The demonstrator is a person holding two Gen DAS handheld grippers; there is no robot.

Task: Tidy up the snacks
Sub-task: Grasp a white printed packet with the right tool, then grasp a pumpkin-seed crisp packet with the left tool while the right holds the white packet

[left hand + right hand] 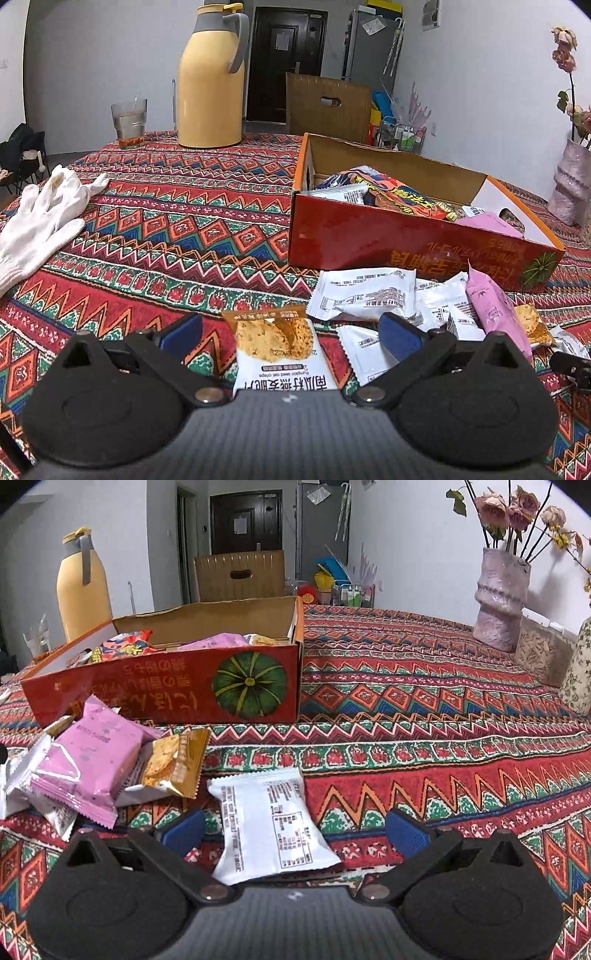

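Observation:
A red cardboard box [406, 240] holding several snack packets stands on the patterned tablecloth; it also shows in the right wrist view [166, 698]. In front of it lies a loose pile of white, pink [491, 310] and orange packets. My left gripper [291, 332] is open low over the cloth, with a pumpkin-seed crisp packet [277, 347] lying between its blue pads. My right gripper [295, 830] is open, with a white packet [266, 827] lying face down between its pads. A pink packet [88, 764] and an orange one [177, 760] lie to its left.
A yellow thermos [210, 81] and a glass [129, 122] stand at the far side. A white glove [40, 218] lies at left. A pink vase with dried flowers [498, 594] and a jar of seeds [543, 653] stand at right.

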